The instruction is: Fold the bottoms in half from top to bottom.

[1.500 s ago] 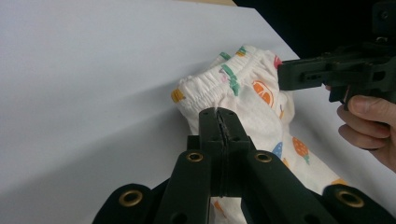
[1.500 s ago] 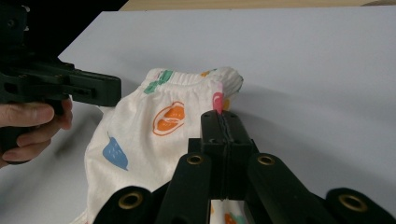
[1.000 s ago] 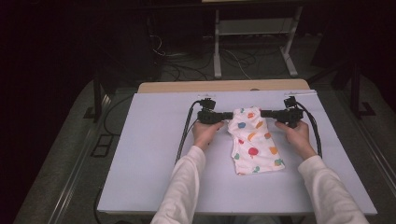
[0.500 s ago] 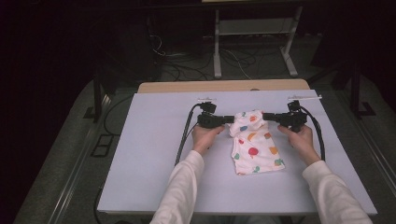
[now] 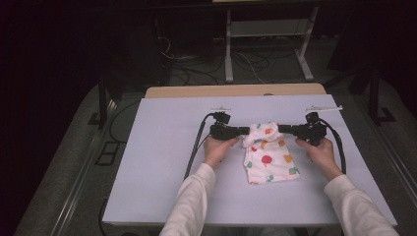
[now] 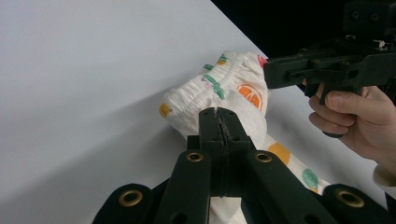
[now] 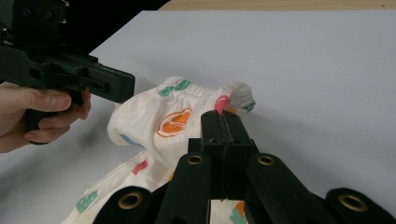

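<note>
A person is sitting at the near edge of a white table (image 5: 162, 162), holding a black gripper in each hand, and both grippers are clamping a small white garment printed with orange, red and green shapes (image 5: 268, 160). The garment is lying a little right of the table's middle, its lower part spreading flat toward the near side while its elastic waistband end is bunching up at the far side between the two tools. The left gripper (image 5: 244, 131) is pointing right along the table, and its jaws are pressing fully together on the left edge of the waistband; in the left gripper view the pinched cloth (image 6: 219, 100) is puffing out just beyond the closed jaw tips (image 6: 218, 113), with the rest trailing down to the right. The right gripper (image 5: 281, 129) is pointing left, facing the other, and its jaws are likewise closing tight on the right edge of the waistband, as the right gripper view shows with the fabric (image 7: 163, 121) gathering just past its tips (image 7: 224, 115). The two grippers are standing near each other with the raised fold between them. A black cable (image 5: 194, 152) is trailing from the left gripper toward the near side, and another (image 5: 339, 147) is curving around the right hand (image 5: 319, 152).
</note>
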The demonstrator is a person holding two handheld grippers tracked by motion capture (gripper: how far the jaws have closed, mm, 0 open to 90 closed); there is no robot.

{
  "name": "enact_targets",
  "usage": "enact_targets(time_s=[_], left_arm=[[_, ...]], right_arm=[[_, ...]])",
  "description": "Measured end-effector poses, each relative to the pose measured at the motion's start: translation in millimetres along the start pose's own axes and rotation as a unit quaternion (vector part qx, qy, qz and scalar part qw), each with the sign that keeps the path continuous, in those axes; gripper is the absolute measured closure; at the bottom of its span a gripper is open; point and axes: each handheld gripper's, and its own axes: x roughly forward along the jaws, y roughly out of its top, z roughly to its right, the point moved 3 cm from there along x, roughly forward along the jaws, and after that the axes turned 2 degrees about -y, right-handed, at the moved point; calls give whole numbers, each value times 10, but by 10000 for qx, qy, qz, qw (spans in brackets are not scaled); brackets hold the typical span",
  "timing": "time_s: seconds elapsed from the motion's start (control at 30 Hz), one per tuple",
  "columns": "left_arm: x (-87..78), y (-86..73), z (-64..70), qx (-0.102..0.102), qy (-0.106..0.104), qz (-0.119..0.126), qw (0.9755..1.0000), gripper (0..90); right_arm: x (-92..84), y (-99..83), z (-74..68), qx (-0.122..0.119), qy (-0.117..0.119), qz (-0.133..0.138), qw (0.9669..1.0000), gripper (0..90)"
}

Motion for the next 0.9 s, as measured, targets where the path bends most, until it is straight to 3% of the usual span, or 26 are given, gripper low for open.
enact_targets(time_s=[0.3,0.9], left_arm=[[2,-105,87,57,-21,-128,9999,896],[27,-255,251,200,-122,-338,9992,895]], right_arm=[[-87,-81,-82,-188,0,-92,9998,881],[-214,-245,-133,-271,51,-201,9994,880]])
